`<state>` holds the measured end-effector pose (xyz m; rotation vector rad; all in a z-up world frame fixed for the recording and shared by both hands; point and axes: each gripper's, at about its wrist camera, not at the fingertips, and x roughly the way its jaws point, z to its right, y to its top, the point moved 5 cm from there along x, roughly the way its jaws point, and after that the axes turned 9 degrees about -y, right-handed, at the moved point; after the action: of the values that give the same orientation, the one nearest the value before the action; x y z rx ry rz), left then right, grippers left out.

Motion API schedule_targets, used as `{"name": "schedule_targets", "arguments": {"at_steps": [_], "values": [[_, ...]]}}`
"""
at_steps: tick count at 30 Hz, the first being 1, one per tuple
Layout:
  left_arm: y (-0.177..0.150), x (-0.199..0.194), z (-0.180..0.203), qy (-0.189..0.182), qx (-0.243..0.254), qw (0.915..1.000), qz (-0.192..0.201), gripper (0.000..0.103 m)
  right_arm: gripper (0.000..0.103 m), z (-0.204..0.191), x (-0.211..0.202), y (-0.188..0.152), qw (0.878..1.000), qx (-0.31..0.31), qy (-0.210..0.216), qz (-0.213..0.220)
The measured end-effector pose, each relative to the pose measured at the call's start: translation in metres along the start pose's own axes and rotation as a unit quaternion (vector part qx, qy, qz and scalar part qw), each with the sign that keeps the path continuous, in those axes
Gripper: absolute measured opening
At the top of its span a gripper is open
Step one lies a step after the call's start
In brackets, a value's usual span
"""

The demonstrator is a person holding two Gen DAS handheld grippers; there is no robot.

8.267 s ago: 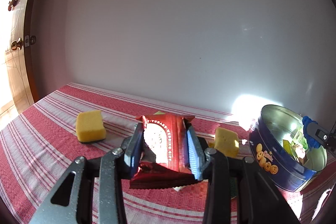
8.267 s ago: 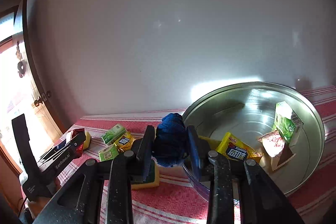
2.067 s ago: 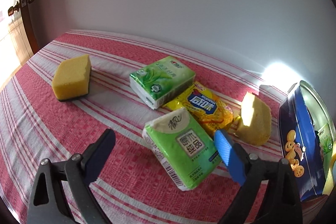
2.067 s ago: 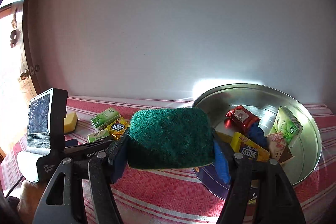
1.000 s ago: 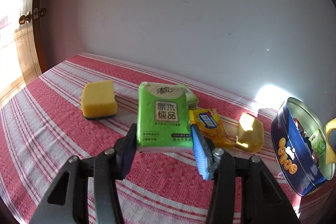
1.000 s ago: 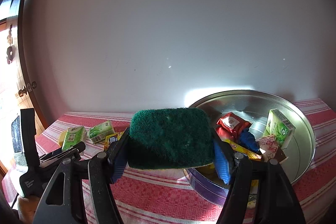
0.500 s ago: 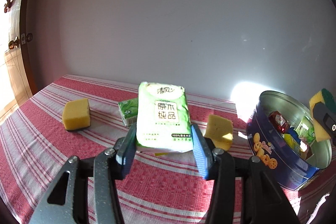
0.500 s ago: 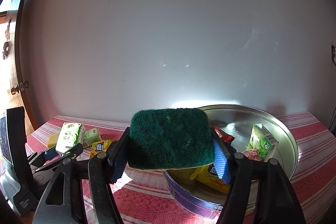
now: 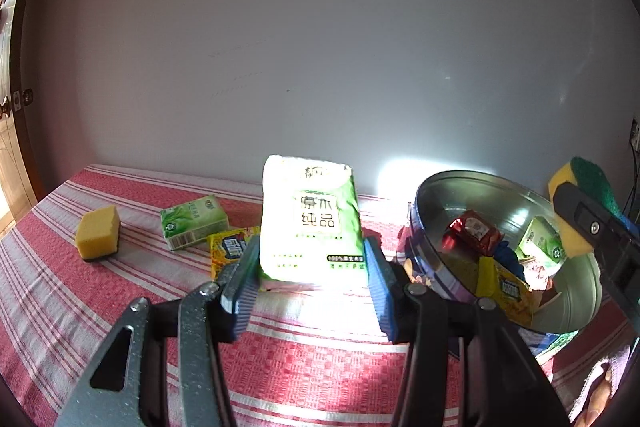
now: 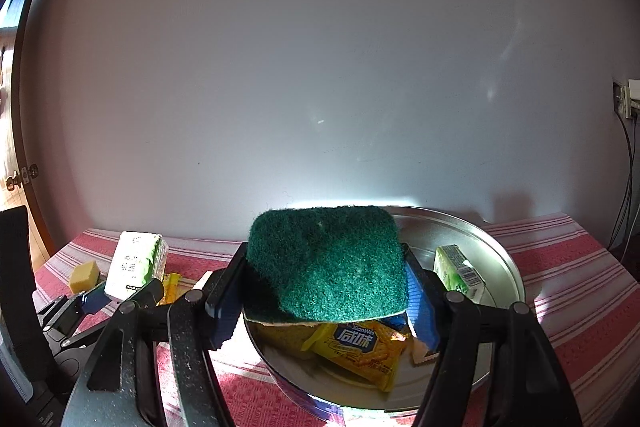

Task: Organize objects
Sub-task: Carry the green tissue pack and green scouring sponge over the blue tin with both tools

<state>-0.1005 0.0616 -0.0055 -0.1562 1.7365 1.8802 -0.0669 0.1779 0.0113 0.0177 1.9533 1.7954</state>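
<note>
Moved since half a second ago: both grippers nearer the tin (image 9: 508,183); right gripper (image 10: 326,293) now over its open top, left gripper (image 9: 312,273) close beside its left wall.
Left gripper: jaws clamped on the green tissue pack (image 9: 310,223), held upright above the surface (image 9: 132,291).
Right gripper: jaws clamped on the scouring sponge (image 10: 326,263), green side up, yellow layer beneath.
On the surface, left to right: yellow sponge (image 9: 98,233); small green tissue pack (image 9: 194,221); yellow snack packet (image 9: 230,251), right part hidden behind the left jaw.
In the tin, left to right: red wrapper (image 9: 472,233); yellow snack packet (image 10: 360,351); green tissue pack (image 10: 460,273); something blue, mostly covered.
Hidden: tin's outer wall largely behind the left gripper; tin middle covered by the sponge in the right view.
Writing: "XianWei" and Chinese characters on the packet in the tin; Chinese characters on the held pack, its small print illegible.
</note>
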Motion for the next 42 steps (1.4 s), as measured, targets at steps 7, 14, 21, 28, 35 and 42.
{"name": "schedule_targets", "arguments": {"at_steps": [7,14,21,28,35,42], "values": [[0.005,0.004,0.038,-0.025,0.011,0.9996,0.005,0.049,0.071,0.026,0.006,0.004,1.000,0.003,-0.023,-0.002],[0.012,0.012,0.075,-0.048,0.024,0.9985,0.009,0.049,0.071,0.052,0.015,0.009,0.999,0.009,-0.048,-0.005],[0.015,0.024,0.110,-0.069,0.039,0.9968,0.006,0.049,0.071,0.079,0.028,0.010,0.997,0.012,-0.081,-0.012],[0.017,0.039,0.131,-0.078,0.051,0.9956,-0.001,0.049,0.071,0.097,0.044,0.008,0.994,0.015,-0.101,-0.029],[0.017,0.059,0.134,-0.070,0.050,0.9961,-0.020,0.049,0.071,0.093,0.051,0.006,0.993,0.011,-0.112,-0.041],[0.012,0.076,0.138,-0.064,0.060,0.9953,-0.041,0.049,0.071,0.093,0.060,0.002,0.992,0.009,-0.117,-0.054]]}}
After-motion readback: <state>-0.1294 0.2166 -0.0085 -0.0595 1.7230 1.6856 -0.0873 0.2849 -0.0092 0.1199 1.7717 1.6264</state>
